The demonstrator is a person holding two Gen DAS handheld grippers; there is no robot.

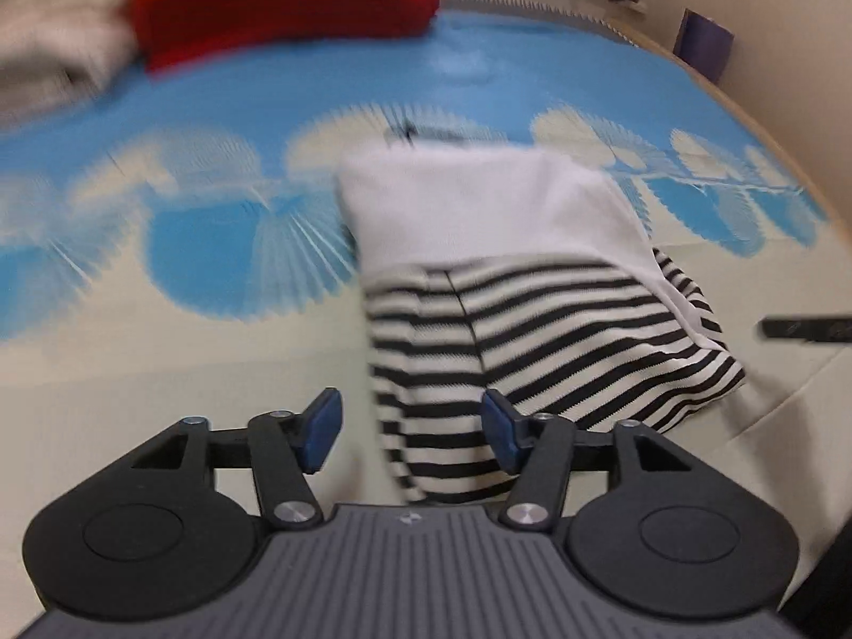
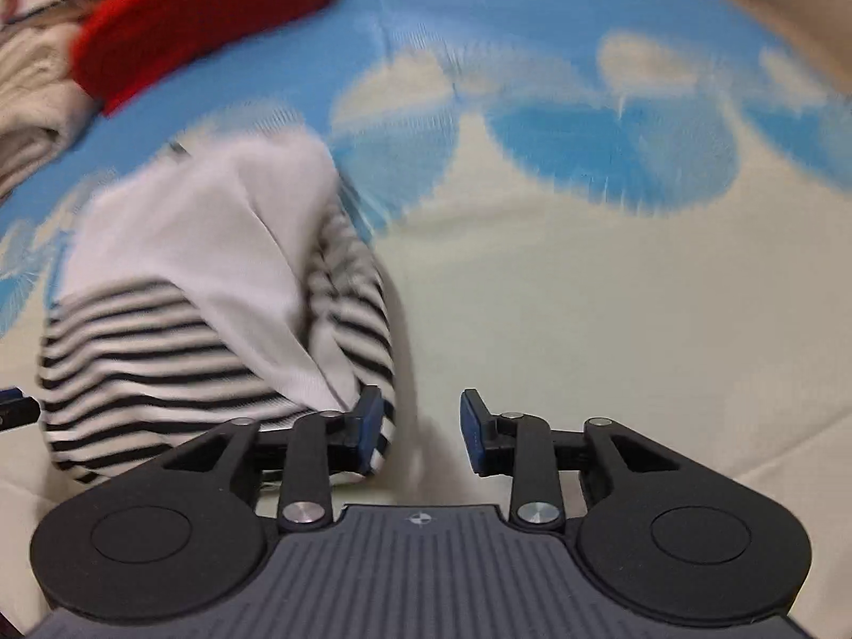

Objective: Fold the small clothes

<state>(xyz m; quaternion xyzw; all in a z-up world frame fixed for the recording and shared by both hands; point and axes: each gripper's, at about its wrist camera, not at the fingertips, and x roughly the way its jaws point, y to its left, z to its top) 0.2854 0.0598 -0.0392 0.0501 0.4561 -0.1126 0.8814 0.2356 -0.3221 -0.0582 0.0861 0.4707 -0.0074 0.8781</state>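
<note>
A small garment, white on top with black-and-white stripes below, lies folded on the patterned cover. In the left wrist view my left gripper hovers over its near striped edge, jaws wide apart. The left pad is off the cloth and nothing is pinched. In the right wrist view the same garment lies to the left. My right gripper stands open beside its right edge with only bare cover between the pads. A dark finger of the right gripper shows at the right edge of the left wrist view. Both views are blurred.
The bed cover is cream with blue fan shapes. A red cushion-like item and a beige pile of clothes lie at the far left. A purple object leans on the wall at the far right.
</note>
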